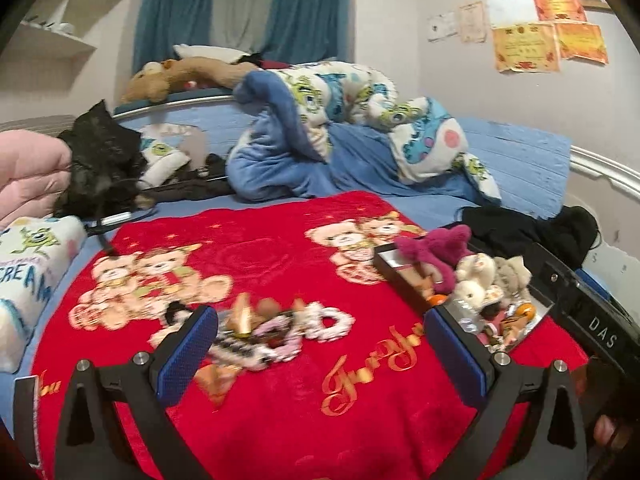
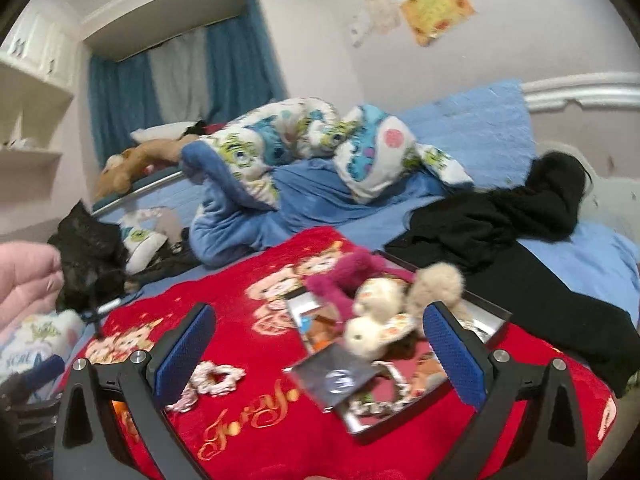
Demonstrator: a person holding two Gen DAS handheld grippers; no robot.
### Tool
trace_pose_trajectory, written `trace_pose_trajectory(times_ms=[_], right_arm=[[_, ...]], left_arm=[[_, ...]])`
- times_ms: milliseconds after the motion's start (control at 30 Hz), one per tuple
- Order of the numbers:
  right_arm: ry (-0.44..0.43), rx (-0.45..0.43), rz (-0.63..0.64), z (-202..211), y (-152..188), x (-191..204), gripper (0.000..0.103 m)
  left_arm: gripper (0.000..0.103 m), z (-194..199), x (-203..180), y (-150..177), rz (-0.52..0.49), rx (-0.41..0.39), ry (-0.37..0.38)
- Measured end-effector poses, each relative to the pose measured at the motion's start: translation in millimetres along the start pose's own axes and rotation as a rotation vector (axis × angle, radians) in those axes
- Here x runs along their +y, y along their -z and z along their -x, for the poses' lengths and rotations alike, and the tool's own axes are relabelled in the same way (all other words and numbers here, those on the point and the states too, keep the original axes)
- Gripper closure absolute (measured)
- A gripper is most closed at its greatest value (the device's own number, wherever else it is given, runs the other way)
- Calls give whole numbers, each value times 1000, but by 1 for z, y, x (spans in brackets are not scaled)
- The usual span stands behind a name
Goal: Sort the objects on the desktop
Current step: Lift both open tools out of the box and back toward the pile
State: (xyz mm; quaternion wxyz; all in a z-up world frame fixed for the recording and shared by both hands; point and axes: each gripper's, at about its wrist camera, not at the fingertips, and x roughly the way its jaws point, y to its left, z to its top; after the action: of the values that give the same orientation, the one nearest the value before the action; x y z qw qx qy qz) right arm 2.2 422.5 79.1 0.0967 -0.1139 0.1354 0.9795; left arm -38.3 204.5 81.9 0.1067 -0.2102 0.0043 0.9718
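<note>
Left hand-held gripper (image 1: 318,344) wide over blurred trinkets (image 1: 264,332), right hand-held gripper (image 2: 320,340) wide — above toy-filled box (image 2: 496,316), red blanket (image 1: 280,400).

Blurred small trinkets (image 1: 260,332) on the red blanket (image 1: 280,400); box (image 2: 400,396) contents indistinct.

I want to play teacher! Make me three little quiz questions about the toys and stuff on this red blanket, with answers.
1. True or false: the left hand-held gripper is shut on a plush toy.
2. Which lies loose on the red blanket, outside the box? A) the flower-shaped scrunchie B) the magenta plush C) the cream plush
3. Fill in: the dark clothing beyond the box is coloured ____.

Key
1. False: both the left and the right hand-held gripper are open and hold nothing.
2. A. Both plush toys sit in the box.
3. Black.
</note>
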Motion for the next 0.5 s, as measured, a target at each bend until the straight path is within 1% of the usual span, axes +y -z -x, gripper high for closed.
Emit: trace_pose_trajectory(times_ms=[33, 133, 200, 233, 333, 500], right_arm=[[-10, -1, 10, 1, 3, 7, 0], [-56, 17, 28, -4, 13, 28, 0], [-90, 38, 61, -9, 19, 42, 0], [-111, 48, 89, -11, 23, 52, 0], [-121, 65, 141, -15, 31, 69, 0], [-156, 98, 172, -22, 38, 82, 0]], left_arm=[[0, 3, 7, 2, 7, -1, -15], [0, 8, 14, 11, 19, 3, -30], [0, 11, 19, 17, 17, -2, -45], [0, 12, 22, 20, 17, -7, -64], [0, 12, 33, 31, 25, -21, -94], [0, 2, 55, 41, 52, -11, -122]])
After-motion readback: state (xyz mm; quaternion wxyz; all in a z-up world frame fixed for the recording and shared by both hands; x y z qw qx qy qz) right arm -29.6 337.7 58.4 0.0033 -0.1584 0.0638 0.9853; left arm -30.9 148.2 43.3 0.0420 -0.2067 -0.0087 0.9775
